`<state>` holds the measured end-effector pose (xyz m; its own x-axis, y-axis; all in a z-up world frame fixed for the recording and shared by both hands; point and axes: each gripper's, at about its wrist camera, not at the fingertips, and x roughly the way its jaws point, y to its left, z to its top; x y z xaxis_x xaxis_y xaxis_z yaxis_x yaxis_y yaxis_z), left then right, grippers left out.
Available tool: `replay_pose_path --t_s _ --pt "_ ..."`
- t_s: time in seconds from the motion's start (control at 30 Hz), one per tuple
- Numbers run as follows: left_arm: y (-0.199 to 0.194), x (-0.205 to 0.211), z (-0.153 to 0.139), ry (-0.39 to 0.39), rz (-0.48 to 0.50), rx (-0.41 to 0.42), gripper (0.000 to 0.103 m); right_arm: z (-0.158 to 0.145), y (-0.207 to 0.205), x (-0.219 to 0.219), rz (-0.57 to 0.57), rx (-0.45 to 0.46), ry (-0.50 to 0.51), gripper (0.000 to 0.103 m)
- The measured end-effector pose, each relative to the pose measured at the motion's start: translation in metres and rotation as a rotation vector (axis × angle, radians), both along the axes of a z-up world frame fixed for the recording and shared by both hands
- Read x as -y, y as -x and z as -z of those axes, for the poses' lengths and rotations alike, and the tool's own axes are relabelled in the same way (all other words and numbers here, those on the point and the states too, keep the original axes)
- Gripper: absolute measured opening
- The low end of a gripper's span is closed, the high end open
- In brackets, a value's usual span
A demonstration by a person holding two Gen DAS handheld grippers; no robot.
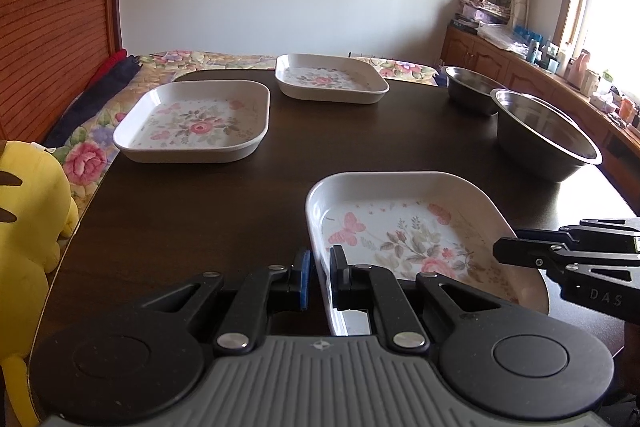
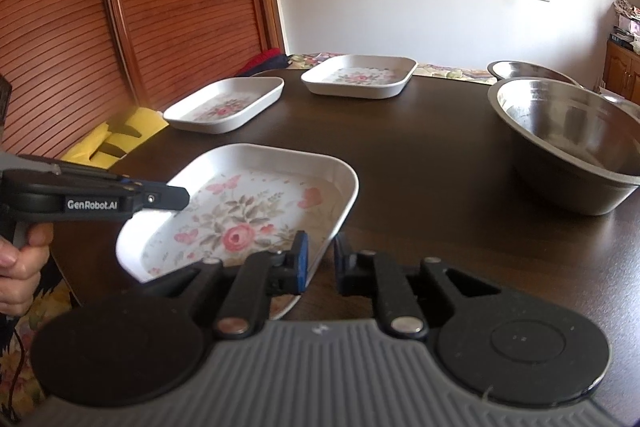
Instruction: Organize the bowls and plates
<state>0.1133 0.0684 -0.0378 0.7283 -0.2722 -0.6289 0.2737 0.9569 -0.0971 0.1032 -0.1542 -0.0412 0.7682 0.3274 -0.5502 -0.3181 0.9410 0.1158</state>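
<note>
A square white plate with a rose pattern [image 1: 400, 227] [image 2: 240, 211] is at the near side of the dark table [image 1: 200, 207]. My left gripper [image 1: 320, 254] is shut on its left rim, one pad inside and one outside. My right gripper [image 2: 320, 241] straddles the right rim. Its jaws are opening, and a gap shows between the rim and the outer finger [image 2: 342, 259]. Each gripper also shows in the other's view: the right gripper [image 1: 505, 253] and the left gripper [image 2: 180, 197], held by a hand [image 2: 20, 259].
Two more floral plates [image 1: 192, 123] [image 1: 328, 79] lie farther back on the left. Two steel bowls [image 1: 544, 135] [image 1: 472, 83] stand at the right. A yellow plush toy [image 1: 28, 207] and a flowered quilt [image 1: 92, 155] lie off the table's left edge.
</note>
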Motion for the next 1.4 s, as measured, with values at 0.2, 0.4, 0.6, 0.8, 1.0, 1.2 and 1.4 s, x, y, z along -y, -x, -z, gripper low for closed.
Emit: replay_pose_path --t_s 0.2,0.4,0.6,0.8,1.0,1.2,1.4 --pt "0.000 -0.002 -0.005 -0.002 -0.007 0.012 0.011 -0.005 0.001 0.003 0.009 0.004 -0.005 0.016" --pt "0.000 -0.002 -0.013 -0.004 -0.006 0.032 0.015 -0.015 0.002 0.006 0.017 0.031 -0.005 0.016" --pt "-0.003 -0.003 -0.024 -0.008 -0.014 0.064 0.045 -0.024 -0.003 0.010 0.021 0.058 -0.013 0.016" --pt "-0.010 -0.006 -0.034 -0.012 -0.026 0.100 0.061 -0.032 -0.011 0.010 0.021 0.083 -0.009 0.016" --pt "-0.019 -0.010 -0.045 -0.024 -0.035 0.140 0.081 -0.041 -0.021 0.010 0.022 0.104 -0.014 0.016" --pt "-0.032 -0.016 -0.054 -0.029 -0.039 0.168 0.084 -0.049 -0.032 0.006 0.018 0.122 -0.005 0.032" --pt "-0.048 -0.025 -0.059 -0.040 -0.050 0.185 0.086 -0.057 -0.047 0.000 0.010 0.136 0.007 0.039"
